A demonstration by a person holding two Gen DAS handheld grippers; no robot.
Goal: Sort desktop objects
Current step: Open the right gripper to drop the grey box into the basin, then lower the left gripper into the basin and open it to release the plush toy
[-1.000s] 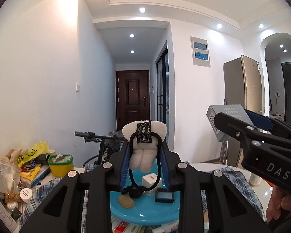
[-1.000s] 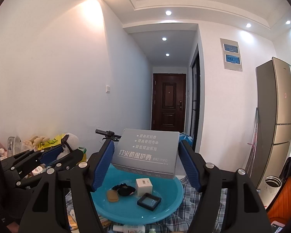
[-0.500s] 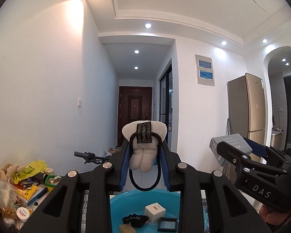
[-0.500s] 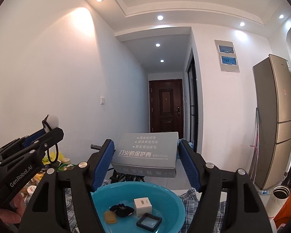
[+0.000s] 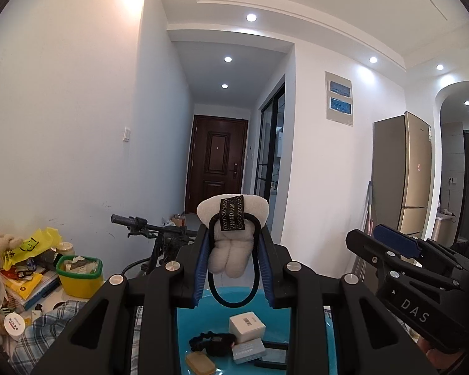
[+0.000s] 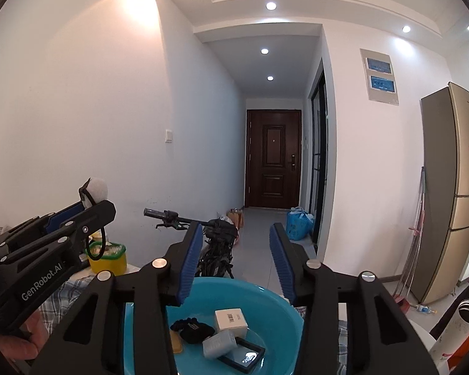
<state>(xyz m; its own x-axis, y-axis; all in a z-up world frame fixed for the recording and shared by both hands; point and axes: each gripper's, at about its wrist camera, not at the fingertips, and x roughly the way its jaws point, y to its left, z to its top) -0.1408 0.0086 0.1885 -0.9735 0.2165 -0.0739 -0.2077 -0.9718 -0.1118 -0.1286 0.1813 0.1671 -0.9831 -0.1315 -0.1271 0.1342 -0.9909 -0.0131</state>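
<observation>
Beyond the empty, parted right jaws a blue bag (image 6: pixel 298 222); left jaws clamp a plush hair tie (image 5: pixel 231 240)

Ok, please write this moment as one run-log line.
left gripper: fingers shut on white fluffy hair tie | right gripper: fingers apart, empty | small grey box: in round blue plastic basin

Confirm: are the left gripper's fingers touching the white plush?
Touching. The left wrist view shows both blue fingers pressed against the sides of the white plush, pinching it with no gap.
</observation>
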